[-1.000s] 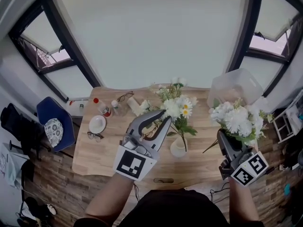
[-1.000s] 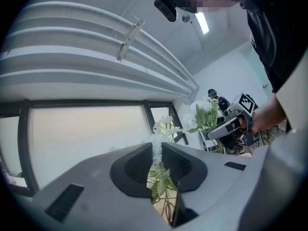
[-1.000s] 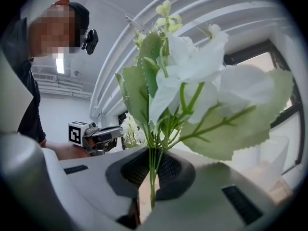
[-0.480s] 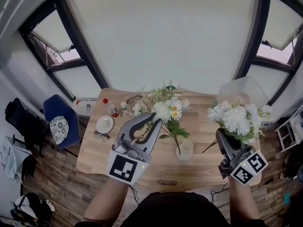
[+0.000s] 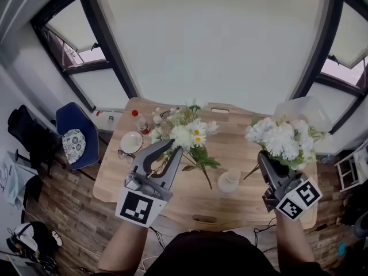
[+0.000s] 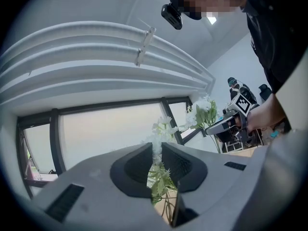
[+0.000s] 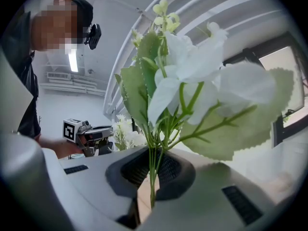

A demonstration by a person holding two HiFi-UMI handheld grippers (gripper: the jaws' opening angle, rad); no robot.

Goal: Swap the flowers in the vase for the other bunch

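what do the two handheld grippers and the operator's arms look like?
Both the left gripper and right gripper are grey moulded plastic with curved jaws and dark ribbed pads. Each carries a white cube printed with black square markers. Forearms bare; black top.

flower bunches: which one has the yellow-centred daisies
The mixed bunch clamped in the left tool: it has daisies with yellow centres. The other bunch, in the right tool, shows only white blooms and green leaves.
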